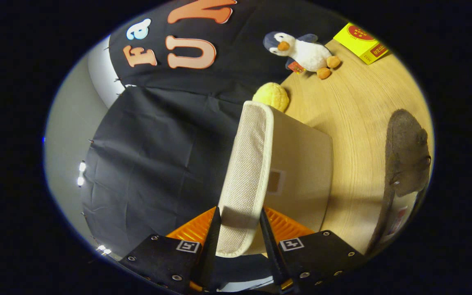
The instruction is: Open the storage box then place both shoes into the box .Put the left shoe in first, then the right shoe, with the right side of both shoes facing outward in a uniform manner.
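Observation:
My gripper [240,215] is shut on the beige woven lid [247,164] of the storage box, one finger on each face of the lid's edge. The lid stands lifted edge-on, running away from the fingers. Behind it is the smooth beige body of the box [301,164], with a small label window on its side. A dark brown suede shoe [408,155] lies on the wooden table [363,106] past the box, on the side away from the lid; its inside is partly hidden. The whole view is tilted.
A plush penguin [301,50] and a yellow carton [363,43] lie at the far end of the table. A yellow knitted ball [272,96] sits just beyond the far end of the lid. Black cloth hangs on the lid's other side.

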`<state>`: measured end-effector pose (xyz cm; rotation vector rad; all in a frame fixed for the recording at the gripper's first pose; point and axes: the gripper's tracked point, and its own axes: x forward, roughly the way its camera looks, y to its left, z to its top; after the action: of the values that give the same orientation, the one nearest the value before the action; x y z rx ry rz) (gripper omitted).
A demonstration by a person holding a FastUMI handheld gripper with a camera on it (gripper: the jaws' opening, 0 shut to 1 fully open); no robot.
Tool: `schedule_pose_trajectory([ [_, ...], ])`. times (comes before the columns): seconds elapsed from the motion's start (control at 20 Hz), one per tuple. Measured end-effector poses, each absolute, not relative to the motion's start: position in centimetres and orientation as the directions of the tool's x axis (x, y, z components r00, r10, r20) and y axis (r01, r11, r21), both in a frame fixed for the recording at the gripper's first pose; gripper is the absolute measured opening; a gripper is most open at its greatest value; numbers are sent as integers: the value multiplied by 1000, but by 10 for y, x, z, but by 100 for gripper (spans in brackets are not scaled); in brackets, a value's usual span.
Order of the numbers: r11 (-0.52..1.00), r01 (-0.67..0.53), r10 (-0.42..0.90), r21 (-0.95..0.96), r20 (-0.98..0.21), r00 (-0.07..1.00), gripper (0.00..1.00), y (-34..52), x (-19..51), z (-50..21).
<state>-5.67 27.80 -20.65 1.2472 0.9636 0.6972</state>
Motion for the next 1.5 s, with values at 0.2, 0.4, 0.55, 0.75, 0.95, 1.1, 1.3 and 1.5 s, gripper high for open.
schedule_pose_trajectory([
  [0.2,203,19,858,979,-187,479,28,283,-43,-178],
  [0.4,166,-23,840,986,-129,526,17,299,-22,-135],
  [0.55,138,-53,837,989,-88,540,13,320,-9,-107],
  [0.75,125,-69,847,990,-71,528,13,356,-7,-91],
  [0.95,93,-54,829,994,-47,557,14,385,0,-79],
  [1.1,120,-97,816,988,-43,577,14,408,8,-59],
  [1.3,177,-135,818,975,-69,571,14,449,16,-52],
  [1.5,282,-103,819,954,-183,544,29,477,16,-70],
])
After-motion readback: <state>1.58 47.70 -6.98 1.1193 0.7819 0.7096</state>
